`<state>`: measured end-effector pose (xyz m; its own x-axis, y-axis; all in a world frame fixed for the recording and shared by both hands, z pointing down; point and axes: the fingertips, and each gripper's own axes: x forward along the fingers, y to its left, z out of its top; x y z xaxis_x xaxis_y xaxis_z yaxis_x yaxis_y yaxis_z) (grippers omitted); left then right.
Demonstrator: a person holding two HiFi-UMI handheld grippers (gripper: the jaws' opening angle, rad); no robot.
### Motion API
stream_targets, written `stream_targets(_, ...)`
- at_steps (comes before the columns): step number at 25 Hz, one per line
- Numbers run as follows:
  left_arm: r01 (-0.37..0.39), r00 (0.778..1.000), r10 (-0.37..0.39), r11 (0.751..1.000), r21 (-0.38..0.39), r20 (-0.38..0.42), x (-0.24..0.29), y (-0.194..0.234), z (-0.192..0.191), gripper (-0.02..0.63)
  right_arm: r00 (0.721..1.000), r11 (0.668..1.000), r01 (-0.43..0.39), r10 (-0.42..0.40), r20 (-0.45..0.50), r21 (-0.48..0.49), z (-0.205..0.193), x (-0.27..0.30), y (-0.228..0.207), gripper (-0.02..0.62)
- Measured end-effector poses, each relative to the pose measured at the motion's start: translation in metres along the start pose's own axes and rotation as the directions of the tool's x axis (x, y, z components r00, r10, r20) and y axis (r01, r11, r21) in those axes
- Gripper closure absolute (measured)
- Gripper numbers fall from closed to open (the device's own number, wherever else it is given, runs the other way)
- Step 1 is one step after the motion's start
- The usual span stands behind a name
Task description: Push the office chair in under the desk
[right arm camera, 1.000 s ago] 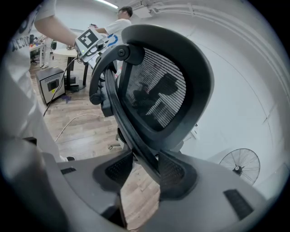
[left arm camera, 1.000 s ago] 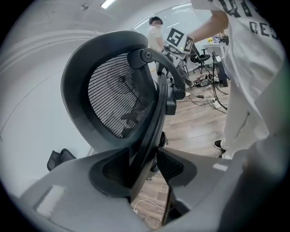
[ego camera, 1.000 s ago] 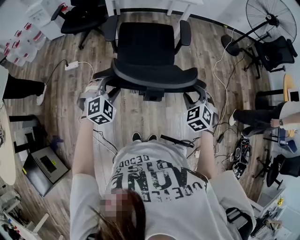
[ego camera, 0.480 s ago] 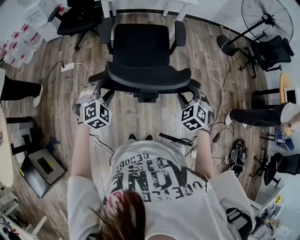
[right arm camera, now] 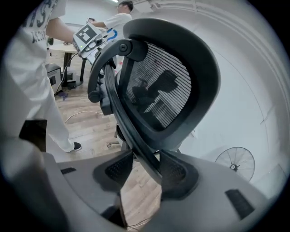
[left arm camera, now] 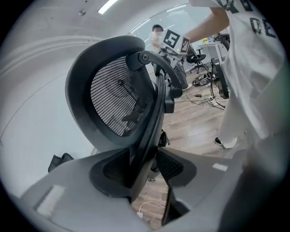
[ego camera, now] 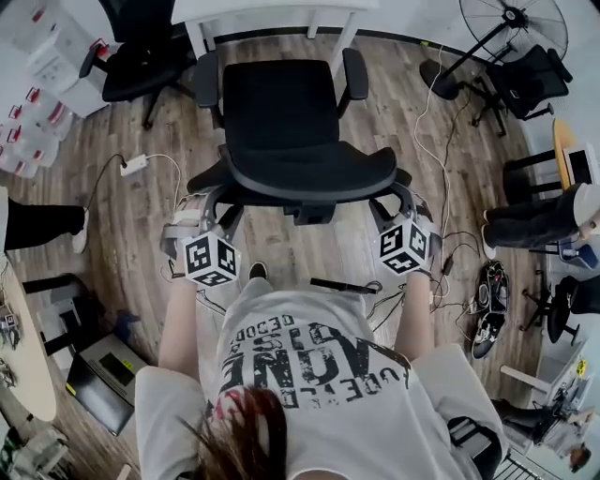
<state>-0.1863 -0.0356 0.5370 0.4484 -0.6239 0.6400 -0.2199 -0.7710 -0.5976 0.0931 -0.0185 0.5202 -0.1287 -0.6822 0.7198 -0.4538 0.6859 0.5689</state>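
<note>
Nearer desk (ego camera: 272, 11), office chair (ego camera: 281, 108) rolled forward.

Wood floor (ego camera: 112, 246), standing fan (ego camera: 514, 17), white wall (right arm camera: 256, 90)

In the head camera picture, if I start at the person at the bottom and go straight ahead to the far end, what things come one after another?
printed T-shirt → chair backrest → chair seat → white desk
</note>
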Motion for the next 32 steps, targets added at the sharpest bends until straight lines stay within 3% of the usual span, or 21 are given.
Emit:
stream_targets(8, 0.024, 0.999, -0.024, 1.000, 0.011, 0.027, 0.003, 0.024, -0.027, 0.410, 0.999, 0.999, 0.021, -0.020, -0.031, 0.031, 0.027, 0.012, 0.005, 0.436)
stream_targets(32, 0.044, 0.998, -0.045, 0.999, 0.017, 0.032, 0.023, 0.065, -0.053, 0.408, 0.997, 0.997, 0.020, -0.015, -0.075, 0.074, 0.057, 0.042, -0.010, 0.435)
